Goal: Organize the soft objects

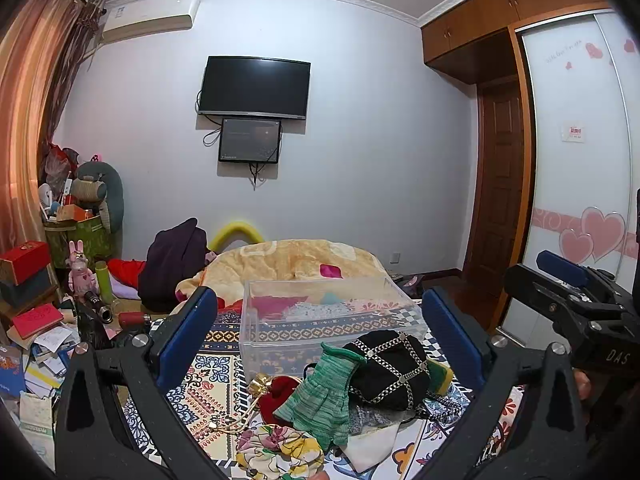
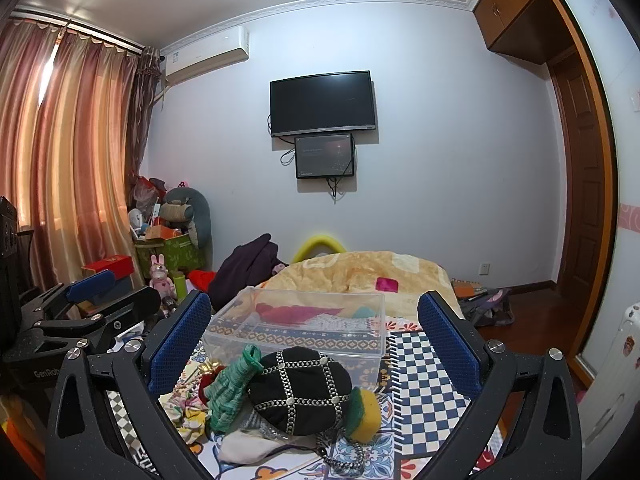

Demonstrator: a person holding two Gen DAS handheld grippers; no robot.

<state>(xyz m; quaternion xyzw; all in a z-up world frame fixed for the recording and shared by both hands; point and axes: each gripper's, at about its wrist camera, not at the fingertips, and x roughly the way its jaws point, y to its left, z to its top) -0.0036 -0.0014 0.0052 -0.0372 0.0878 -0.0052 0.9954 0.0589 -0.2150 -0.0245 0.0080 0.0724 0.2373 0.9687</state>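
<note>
A heap of soft things lies on the patterned bedspread in front of both grippers: a black studded hat [image 1: 390, 368] [image 2: 300, 390], a green knitted glove [image 1: 322, 396] [image 2: 230, 388], a red pouch [image 1: 280, 394], a floral scrunchie [image 1: 280, 454] [image 2: 188, 416], a yellow-green sponge [image 2: 364, 408] and a white cloth [image 2: 244, 446]. Behind the heap stands a clear plastic box [image 1: 328, 320] [image 2: 296, 328] with some fabric seen through it. My left gripper [image 1: 320, 328] is open above the heap. My right gripper [image 2: 316, 328] is open, to the left gripper's right [image 1: 576, 304].
A beige blanket [image 1: 296, 260] [image 2: 360, 272] is bunched behind the box. A dark garment [image 1: 176, 264] lies at the back left. Boxes, books and toys [image 1: 48, 280] crowd the left side. A wardrobe [image 1: 580, 160] and door stand on the right.
</note>
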